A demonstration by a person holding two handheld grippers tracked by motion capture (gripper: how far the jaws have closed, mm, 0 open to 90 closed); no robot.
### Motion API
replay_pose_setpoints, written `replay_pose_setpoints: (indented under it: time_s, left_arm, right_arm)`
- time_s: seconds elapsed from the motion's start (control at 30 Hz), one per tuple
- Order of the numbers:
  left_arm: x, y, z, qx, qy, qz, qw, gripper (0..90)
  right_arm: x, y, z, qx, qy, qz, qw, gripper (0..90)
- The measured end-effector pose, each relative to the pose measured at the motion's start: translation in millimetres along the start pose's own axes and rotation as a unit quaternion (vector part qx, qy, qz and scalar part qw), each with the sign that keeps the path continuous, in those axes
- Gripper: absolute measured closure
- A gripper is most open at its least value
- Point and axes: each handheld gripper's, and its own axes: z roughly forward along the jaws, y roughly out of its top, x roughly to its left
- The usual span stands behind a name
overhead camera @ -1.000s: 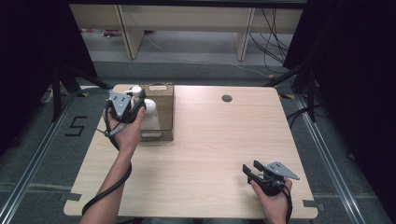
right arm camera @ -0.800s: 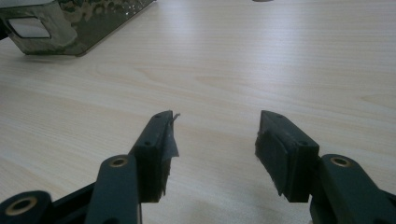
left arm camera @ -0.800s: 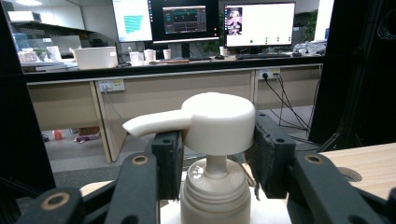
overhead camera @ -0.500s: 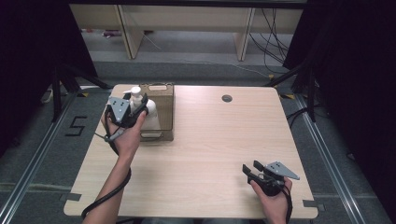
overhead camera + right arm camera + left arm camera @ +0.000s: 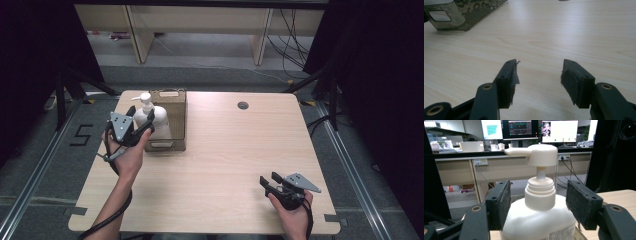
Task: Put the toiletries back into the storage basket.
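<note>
White pump bottle (image 5: 537,220) being released inside brown basket (image 5: 176,107); left gripper (image 5: 537,206) jaws just being opened, pads clear. Snagging pump head risks tipping. Right gripper (image 5: 539,80) being held open, empty.

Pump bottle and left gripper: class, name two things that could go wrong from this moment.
1. The left gripper has just been opening, its pads apart from the white pump bottle between them. Pulling back crookedly, a pad might catch the bottle's shoulder and tip it.
2. The bottle stands tall in the brown basket, at its near end. It may topple if nudged.
</note>
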Motion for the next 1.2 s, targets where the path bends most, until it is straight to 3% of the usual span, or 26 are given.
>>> replay_pose_setpoints:
  time_s: [0.23,0.4,0.43,0.63,0.73,0.77,0.8,0.83,0.93,0.97,1.07,1.1,1.2]
  left_arm:
    - [3.8,-10.6,-19.0,0.000,-0.015,-0.006,0.9999,36.1]
    - [8.0,-22.5,-33.0,0.003,-0.013,0.007,0.9999,36.0]
    - [9.5,-25.8,-35.6,0.004,-0.012,0.011,0.9999,36.0]
    - [15.8,-54.1,-48.8,0.017,-0.011,0.014,0.9997,36.0]
    - [19.0,-73.7,-53.0,0.039,-0.015,0.017,0.9990,36.1]
    - [21.6,-86.9,-54.6,0.052,-0.016,0.018,0.9983,36.1]
    - [21.6,-86.9,-54.6,0.052,-0.016,0.018,0.9983,36.2]
    - [24.4,-95.9,-56.0,0.065,-0.019,0.010,0.9976,36.1]
    - [25.7,-103.0,-57.2,0.073,-0.017,-0.001,0.9972,36.2]
    - [25.4,-109.2,-57.9,0.079,-0.016,-0.014,0.9966,36.2]
    - [25.8,-111.9,-57.1,0.084,-0.015,-0.016,0.9962,36.2]
    - [26.2,-112.7,-56.1,0.082,-0.013,-0.015,0.9964,36.2]
    - [28.1,-113.6,-55.6,0.084,-0.007,-0.015,0.9964,36.2]
  right_arm:
    - [-1.0,0.2,-0.4,-0.002,-0.006,-0.009,0.9999,46.6]
    - [-1.1,0.2,-0.6,-0.002,-0.005,-0.008,1.0000,46.7]
    - [-0.1,0.0,-0.4,0.004,0.000,0.001,1.0000,46.7]
    - [-1.3,-0.1,0.0,0.002,-0.010,-0.012,0.9999,46.6]
    - [-1.3,-0.1,-0.1,0.003,-0.011,-0.012,0.9999,46.7]
    - [-0.7,0.2,-0.3,0.004,-0.012,-0.008,0.9999,46.7]
    - [-0.7,0.2,-0.3,0.004,-0.012,-0.008,0.9999,46.7]
    - [-1.3,0.0,-0.1,0.003,-0.011,-0.012,0.9999,46.7]
    - [-0.8,0.2,-0.5,0.005,-0.010,-0.009,0.9999,46.6]
    - [0.2,0.0,0.1,0.005,-0.009,-0.005,0.9999,46.6]
    - [0.7,0.1,-0.5,0.011,-0.008,-0.005,0.9999,46.7]
    - [-0.7,0.8,-1.1,0.014,-0.015,-0.018,0.9996,46.7]
    - [-0.6,0.3,0.1,0.007,-0.010,-0.014,0.9998,46.6]
